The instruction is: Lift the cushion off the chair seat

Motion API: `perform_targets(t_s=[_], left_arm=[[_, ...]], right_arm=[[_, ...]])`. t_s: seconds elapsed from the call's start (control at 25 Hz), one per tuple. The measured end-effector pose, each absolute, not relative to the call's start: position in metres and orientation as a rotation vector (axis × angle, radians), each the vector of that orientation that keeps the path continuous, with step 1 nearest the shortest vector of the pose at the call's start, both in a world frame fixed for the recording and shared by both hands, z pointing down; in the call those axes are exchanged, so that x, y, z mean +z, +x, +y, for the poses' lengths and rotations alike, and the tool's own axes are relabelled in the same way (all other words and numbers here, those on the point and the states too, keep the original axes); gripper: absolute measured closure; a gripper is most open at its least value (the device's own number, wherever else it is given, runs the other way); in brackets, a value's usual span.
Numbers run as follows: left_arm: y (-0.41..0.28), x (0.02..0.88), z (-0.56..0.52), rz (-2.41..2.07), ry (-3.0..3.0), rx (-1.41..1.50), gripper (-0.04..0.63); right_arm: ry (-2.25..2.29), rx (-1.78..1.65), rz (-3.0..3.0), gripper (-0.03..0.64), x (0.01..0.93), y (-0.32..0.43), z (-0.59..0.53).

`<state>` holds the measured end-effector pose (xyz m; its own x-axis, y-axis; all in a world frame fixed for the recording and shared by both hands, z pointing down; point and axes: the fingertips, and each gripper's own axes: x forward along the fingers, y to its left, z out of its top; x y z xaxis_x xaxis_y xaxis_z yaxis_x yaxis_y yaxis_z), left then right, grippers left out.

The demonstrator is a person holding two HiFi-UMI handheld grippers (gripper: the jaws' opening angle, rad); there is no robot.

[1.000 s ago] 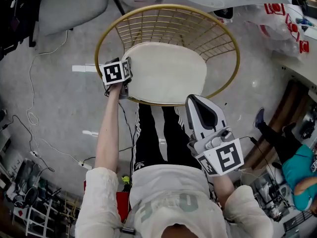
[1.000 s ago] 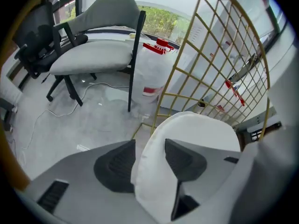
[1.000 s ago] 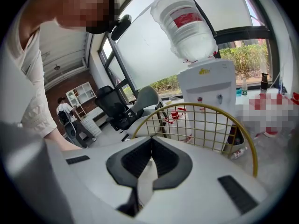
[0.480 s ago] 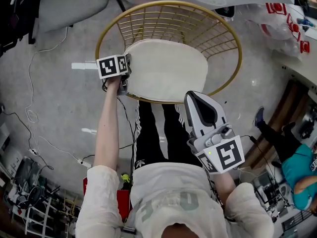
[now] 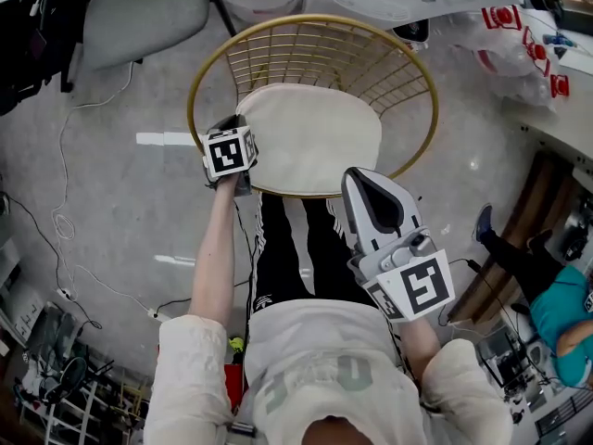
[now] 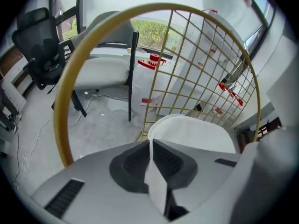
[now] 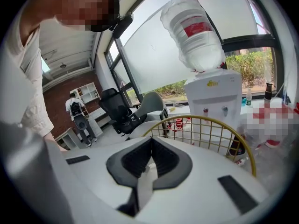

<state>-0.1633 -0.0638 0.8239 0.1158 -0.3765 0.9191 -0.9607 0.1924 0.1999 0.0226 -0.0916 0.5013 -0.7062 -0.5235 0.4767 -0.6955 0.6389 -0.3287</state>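
Note:
A cream cushion [image 5: 310,137] lies on the seat of a round gold wire chair [image 5: 199,86]. My left gripper [image 5: 239,151] is at the cushion's left edge, its tips hidden under its marker cube. In the left gripper view the cushion [image 6: 191,132] runs right up to that gripper [image 6: 150,141]. Its jaws have just been closing and now pinch the cushion's edge. My right gripper [image 5: 356,182] hangs apart from the cushion, near the seat's front right rim and over the person's legs. In the right gripper view its pads [image 7: 151,141] meet with nothing between them.
A grey office chair [image 5: 139,12] stands at the back left, and cables [image 5: 60,211] trail over the floor at left. A water dispenser [image 7: 212,97] with a big bottle stands behind the wire chair. Another person [image 5: 565,313] sits at the far right.
The left gripper has risen a little at the cushion's left edge and shifted toward its near corner. The right gripper has come up slightly.

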Motion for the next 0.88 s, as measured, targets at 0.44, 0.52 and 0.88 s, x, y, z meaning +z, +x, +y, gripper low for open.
perform_targets(t_s=[0.44, 0.52, 0.88], left_arm=[[-0.114, 0.682, -0.076, -1.52, 1.642, 0.564, 0.568], [-0.098, 0.648, -0.078, -1.495, 1.707, 0.514, 0.568], [-0.06, 0.475, -0.092, -1.563, 2.035, 0.438, 0.569]], right_arm=[[0.983, 0.551, -2.66, 0.6, 0.417, 0.001, -0.09], [0.99, 0.521, -2.687, 0.6, 0.399, -0.001, -0.088], [1.09, 0.356, -2.799, 0.6, 0.317, 0.007, -0.085]])
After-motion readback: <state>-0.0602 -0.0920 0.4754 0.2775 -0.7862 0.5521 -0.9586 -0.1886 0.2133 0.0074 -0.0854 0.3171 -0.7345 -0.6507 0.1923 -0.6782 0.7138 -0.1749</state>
